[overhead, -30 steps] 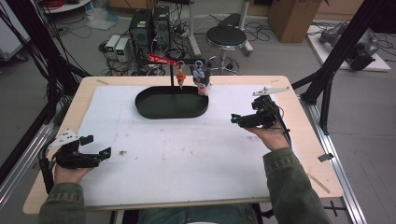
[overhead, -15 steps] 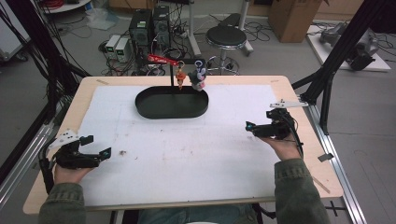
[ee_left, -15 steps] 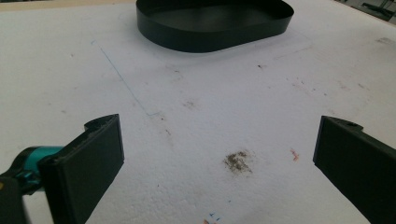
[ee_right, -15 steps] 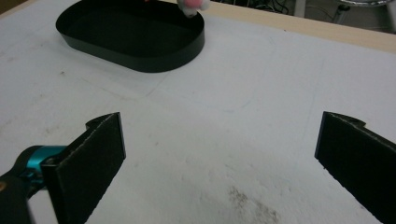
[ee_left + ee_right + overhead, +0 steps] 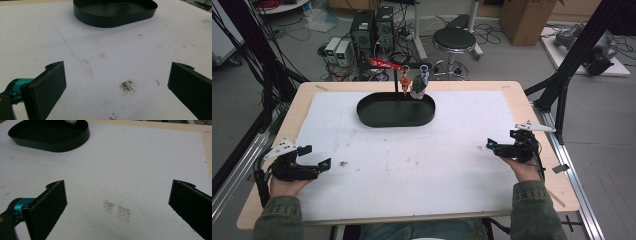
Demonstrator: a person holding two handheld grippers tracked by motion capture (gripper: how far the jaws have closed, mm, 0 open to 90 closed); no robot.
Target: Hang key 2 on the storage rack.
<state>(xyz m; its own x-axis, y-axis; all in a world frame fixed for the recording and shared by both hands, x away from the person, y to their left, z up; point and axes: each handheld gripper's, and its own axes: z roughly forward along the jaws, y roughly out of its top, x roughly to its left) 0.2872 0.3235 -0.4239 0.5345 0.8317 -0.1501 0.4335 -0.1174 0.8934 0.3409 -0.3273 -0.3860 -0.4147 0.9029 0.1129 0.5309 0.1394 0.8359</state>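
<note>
Left gripper (image 5: pixel 314 166): held in the left hand (image 5: pixel 287 182) near the desk's left front corner, fingers (image 5: pixel 47 91) spread wide, nothing between them (just bare sheet with a brown smudge (image 5: pixel 127 85)).
Right gripper (image 5: pixel 492 146): held in the right hand (image 5: pixel 524 167) at the right side of the desk, pointing left; fingers (image 5: pixel 48 206) wide apart, holding nothing, over a grey smudge (image 5: pixel 117 211).
Desk (image 5: pixel 532 102): wooden top, mostly covered by a white sheet (image 5: pixel 412 155) with faint stains and thin pen lines.
Tray (image 5: pixel 396 111): black, oval, low-walled, at the back middle of the sheet, well apart from both grippers; it shows ahead of each gripper's fingers in the gripper views.
Figure (image 5: pixel 418 86): small grey and white thing at the tray's far rim (too small to tell what it is), beside a thin black stand (image 5: pixel 396 85) with a red top.
Stool (image 5: pixel 454 39): black, round, on the floor behind the desk, near boxes of equipment and cables.
</note>
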